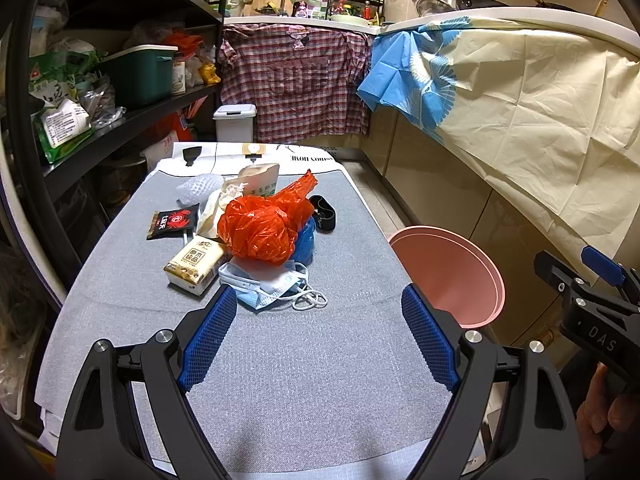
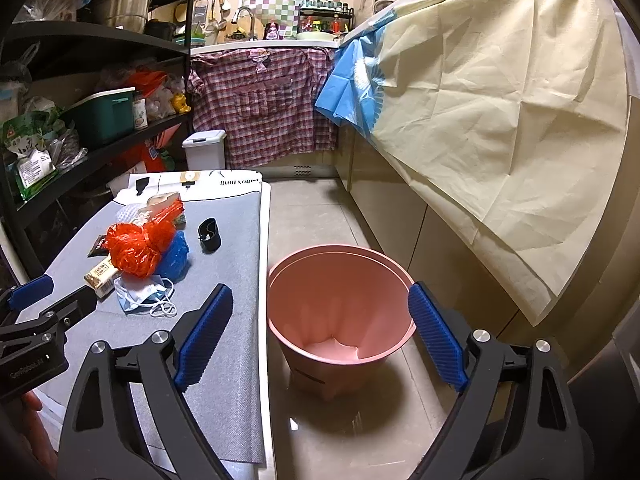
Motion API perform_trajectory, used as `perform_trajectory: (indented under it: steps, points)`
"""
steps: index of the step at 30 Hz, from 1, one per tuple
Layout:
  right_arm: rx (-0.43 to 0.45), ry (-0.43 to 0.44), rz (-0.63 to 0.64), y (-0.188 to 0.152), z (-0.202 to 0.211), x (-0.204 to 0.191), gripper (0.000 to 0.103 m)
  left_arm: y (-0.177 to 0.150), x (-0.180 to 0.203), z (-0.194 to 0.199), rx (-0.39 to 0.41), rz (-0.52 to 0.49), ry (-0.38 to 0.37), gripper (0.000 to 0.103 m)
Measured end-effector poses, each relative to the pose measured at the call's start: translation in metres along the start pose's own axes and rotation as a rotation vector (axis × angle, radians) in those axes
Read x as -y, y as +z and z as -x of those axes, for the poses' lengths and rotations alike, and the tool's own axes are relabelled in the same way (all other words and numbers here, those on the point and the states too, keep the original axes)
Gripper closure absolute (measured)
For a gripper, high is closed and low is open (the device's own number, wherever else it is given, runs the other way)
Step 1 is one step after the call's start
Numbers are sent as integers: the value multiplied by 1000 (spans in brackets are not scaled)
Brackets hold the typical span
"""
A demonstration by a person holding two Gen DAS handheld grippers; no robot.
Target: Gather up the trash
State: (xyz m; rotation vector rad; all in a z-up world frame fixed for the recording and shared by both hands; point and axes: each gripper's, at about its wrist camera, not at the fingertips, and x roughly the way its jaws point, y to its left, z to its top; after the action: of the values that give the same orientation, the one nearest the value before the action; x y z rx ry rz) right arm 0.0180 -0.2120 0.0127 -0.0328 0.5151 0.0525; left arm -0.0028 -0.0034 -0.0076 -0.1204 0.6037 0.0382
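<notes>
Your left claw is hovering spread wide and empty, with the crumpled blue-white face masks lying just ahead on the grey worktop; your right claw, also gaping, is hanging over the empty pink plastic bucket.

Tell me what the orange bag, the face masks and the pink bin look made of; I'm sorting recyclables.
Orange bag: thin plastic film, glossy and translucent, crumpled into sharp creases. Face masks: probably nonwoven fabric, matte pale blue and white, with white elastic loops. Pink bin: seemingly rigid moulded plastic, smooth with a dull sheen and an even rim; nothing visible inside.
</notes>
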Motion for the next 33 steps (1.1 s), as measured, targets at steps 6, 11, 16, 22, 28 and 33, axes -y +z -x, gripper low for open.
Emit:
perform_trajectory:
  steps: [6,11,16,22,28,33]
  points:
    - [-20,39,-21,2,0,-2,22,6,2,2,5,-2,-5,27]
    - [-19,91,-19,15,-1,-9,33,18,-8,5,3,3,-17,44]
    - [-7,159,-24,38,-5,-20,57,36,-21,-1,-19,-9,-18,60]
    - [14,298,-46,83,-17,-44,71,65,-51,-13,-36,-11,4,73]
    - [50,395,-11,122,-38,-83,77,100,-104,-38,-29,-9,60,88]
    - [40,438,-9,128,-71,-112,76,109,-150,-67,-18,16,112,88]
